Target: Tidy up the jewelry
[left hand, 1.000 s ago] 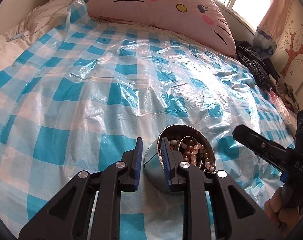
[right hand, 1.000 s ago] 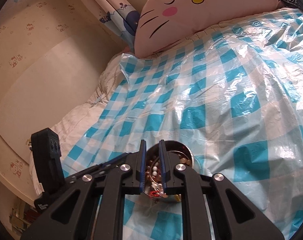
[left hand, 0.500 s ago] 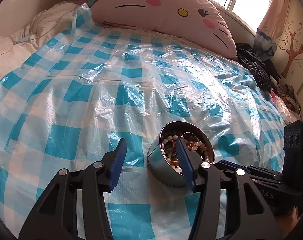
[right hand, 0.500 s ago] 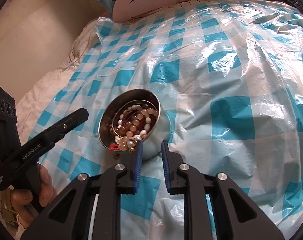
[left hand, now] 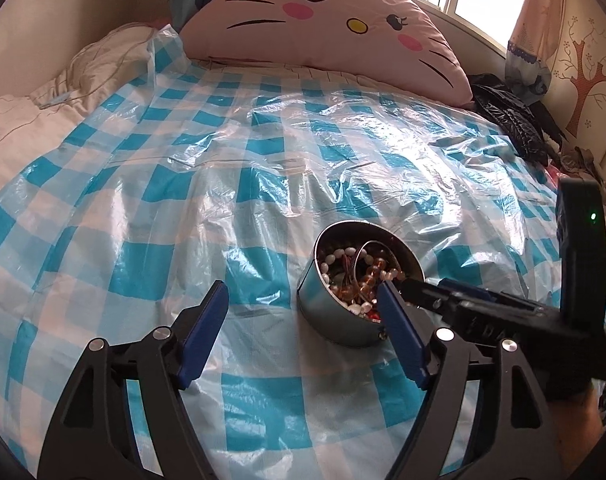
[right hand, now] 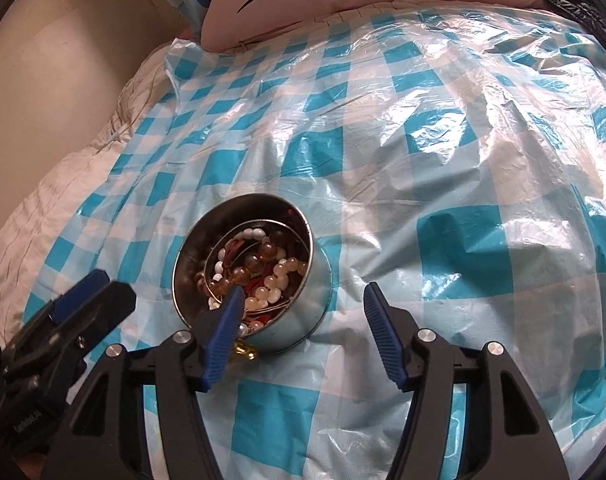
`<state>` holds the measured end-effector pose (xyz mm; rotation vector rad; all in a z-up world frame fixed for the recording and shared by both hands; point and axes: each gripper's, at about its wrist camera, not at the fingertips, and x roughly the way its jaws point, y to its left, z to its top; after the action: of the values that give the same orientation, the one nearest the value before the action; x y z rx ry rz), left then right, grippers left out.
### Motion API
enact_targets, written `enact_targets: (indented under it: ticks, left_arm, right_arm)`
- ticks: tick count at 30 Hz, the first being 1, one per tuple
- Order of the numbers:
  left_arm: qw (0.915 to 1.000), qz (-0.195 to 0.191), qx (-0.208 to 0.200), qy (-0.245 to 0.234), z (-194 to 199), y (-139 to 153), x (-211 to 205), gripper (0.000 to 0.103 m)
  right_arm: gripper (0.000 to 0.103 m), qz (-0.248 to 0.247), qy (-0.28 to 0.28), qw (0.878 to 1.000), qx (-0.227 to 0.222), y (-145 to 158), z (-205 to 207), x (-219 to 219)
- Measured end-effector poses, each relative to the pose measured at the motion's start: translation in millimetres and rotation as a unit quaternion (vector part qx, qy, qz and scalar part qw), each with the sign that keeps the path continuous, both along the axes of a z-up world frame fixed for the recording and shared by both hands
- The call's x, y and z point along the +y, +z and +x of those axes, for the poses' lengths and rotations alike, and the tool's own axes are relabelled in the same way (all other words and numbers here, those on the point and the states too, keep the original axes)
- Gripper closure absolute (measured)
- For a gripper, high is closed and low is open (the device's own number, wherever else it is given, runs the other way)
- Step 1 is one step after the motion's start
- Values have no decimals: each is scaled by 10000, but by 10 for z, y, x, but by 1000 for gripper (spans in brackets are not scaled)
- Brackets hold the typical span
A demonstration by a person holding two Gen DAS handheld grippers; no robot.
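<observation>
Left wrist view, jewelry tin [left hand: 343, 320] beside spread left jaws, right jaws also spread

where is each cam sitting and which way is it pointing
Left wrist: on the left gripper, facing up the bed toward the cat pillow; its open blue fingers show, and the right gripper enters from the right.
Right wrist: on the right gripper, looking down at the checkered plastic sheet; its open fingers show, and the left gripper at left.
Shared: the metal tin of beads.
</observation>
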<state>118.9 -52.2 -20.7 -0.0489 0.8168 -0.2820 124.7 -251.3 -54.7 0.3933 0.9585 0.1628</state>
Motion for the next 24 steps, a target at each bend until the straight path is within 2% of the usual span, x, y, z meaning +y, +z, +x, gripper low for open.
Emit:
enact_targets:
  ticks: [3,6,8,11,13,16,17,20,24]
  left_arm:
    - [9999,64,-8,114,-210,-8,157,25]
    - [9997,72,-72,202,-462,51,297,19]
    - [9995,94,-160,257,-647,121,367,16]
    - [9990,146,-286,309,-919,215,436,9]
    - [9985,192,-368,353,-1084,262,464,8]
    - [9981,285,-439,327,-1285,296,467,7]
    - [9978,366,-454,306,-1347,295,454,7]
    - [9964,611,-561,165,-1495,303,381,7]
    - [9957,716,-588,85,-1538,315,323,7]
  right_arm:
    - [42,261,-249,9993,-93,72,-156,-182]
    - [42,470,-556,9964,-429,223,-390,-338]
    - [38,462,-708,9937,-739,347,-624,-372]
    - [31,231,-744,9898,-1190,512,-1052,-315]
    - [22,31,-775,9862,-1460,610,-1326,-260]
    - [8,-166,-908,9744,-2051,808,-1707,-204]
    - [8,-316,-944,9707,-2186,858,-1801,-183]
    - [7,-588,-792,9682,-2298,922,-1987,-58]
    - [7,-952,-631,9699,-2150,925,-2159,80]
